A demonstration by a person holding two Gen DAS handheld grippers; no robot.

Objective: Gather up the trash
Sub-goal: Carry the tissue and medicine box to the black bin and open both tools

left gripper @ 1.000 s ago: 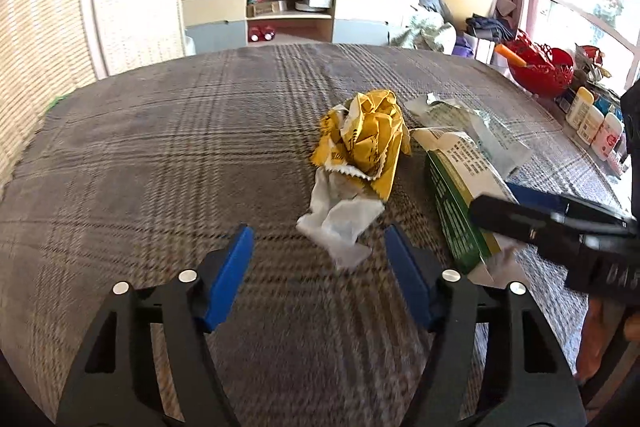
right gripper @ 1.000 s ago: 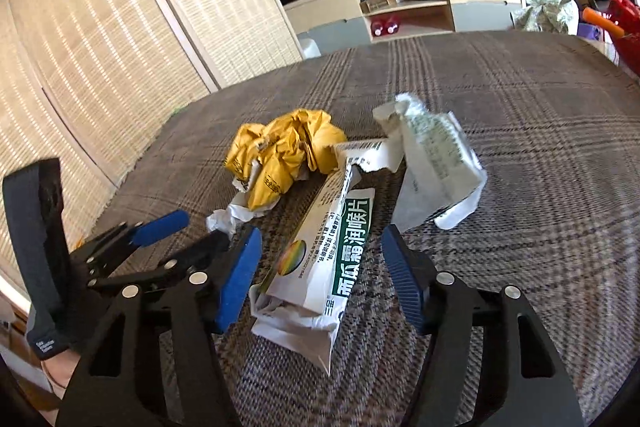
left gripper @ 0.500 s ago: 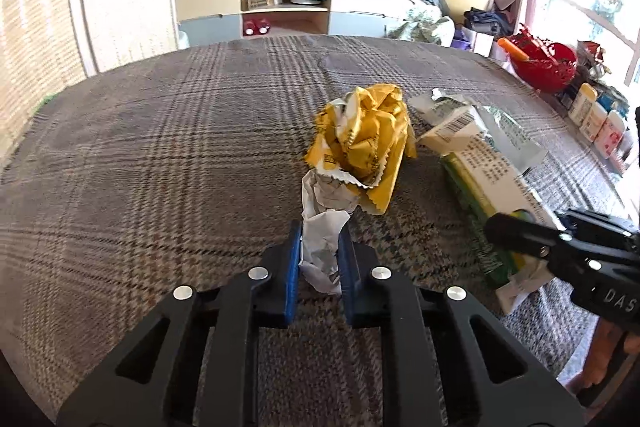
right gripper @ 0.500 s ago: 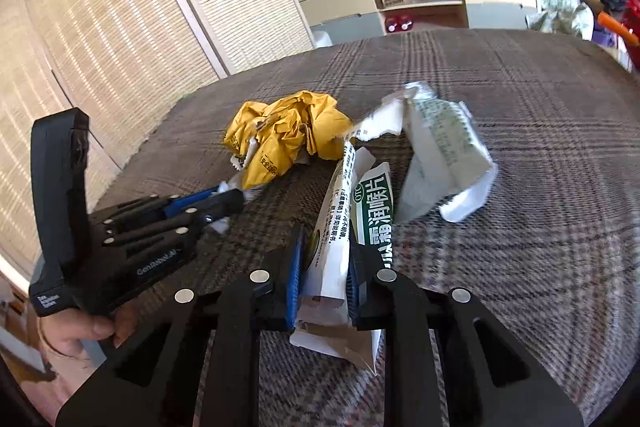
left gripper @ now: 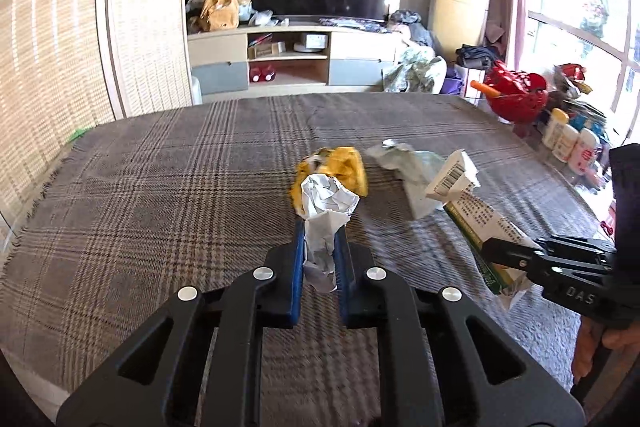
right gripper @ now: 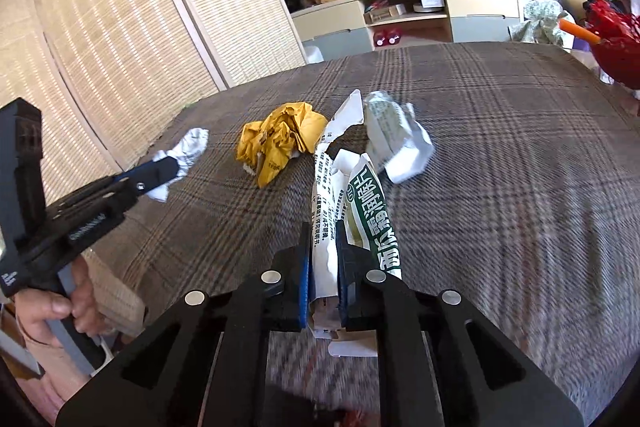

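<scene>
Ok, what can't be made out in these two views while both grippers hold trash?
- Left wrist view: yellow wrapper mostly hidden behind the held white paper.
- Right wrist view: green-and-white box, its lower end hidden by the fingers.
- Both views: no trash bin in frame.

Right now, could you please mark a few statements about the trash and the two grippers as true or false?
1. The left gripper is shut on a crumpled white paper. True.
2. The right gripper is open and holds nothing. False: it is shut on a torn green and white box.
3. The yellow wrapper lies on the plaid cloth, in neither gripper. True.
4. The yellow wrapper is flat and smooth. False: it is crumpled into a wad.
5. A crumpled pale wrapper lies on the cloth beyond the box. True.
</scene>
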